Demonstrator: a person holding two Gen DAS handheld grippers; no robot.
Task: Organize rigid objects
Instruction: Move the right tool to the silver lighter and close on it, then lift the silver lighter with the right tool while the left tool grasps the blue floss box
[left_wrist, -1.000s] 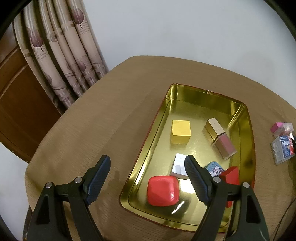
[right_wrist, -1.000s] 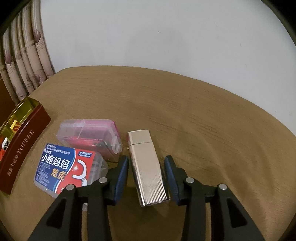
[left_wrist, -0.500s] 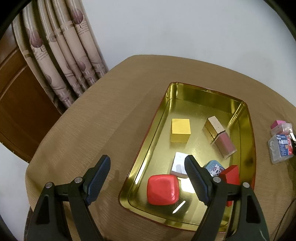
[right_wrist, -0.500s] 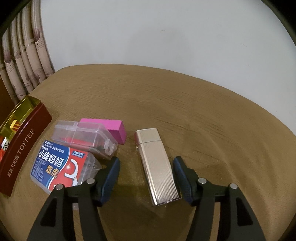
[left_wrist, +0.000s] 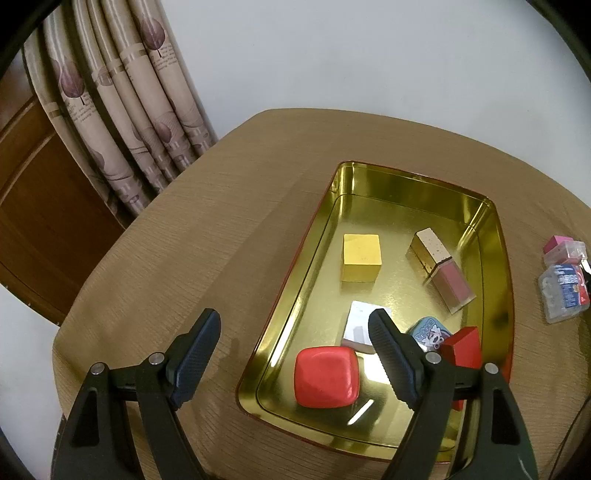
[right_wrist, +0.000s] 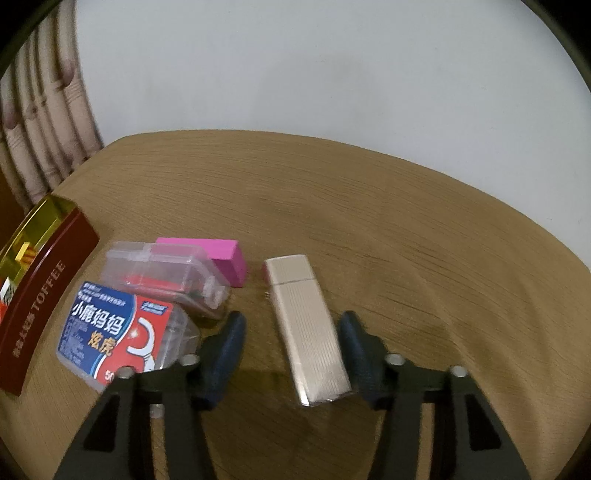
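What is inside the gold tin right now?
In the gold tin: yellow cube, lip gloss, white box, red case, cartoon tin, red block. The left gripper covers part of them.

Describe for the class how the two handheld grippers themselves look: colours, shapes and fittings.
The left gripper and the right gripper match: black plastic frames with triangular cut-outs, round silver pivot bolts, and two fingers faced with dark blue, finely ribbed pads. No cables, markings, sleeves or hands show.

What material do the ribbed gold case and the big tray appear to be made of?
Ribbed gold case: probably brushed metal, from its fine ridges and soft sheen, though plated plastic is possible. Tray: likely tin, since its gold inside mirrors the objects.
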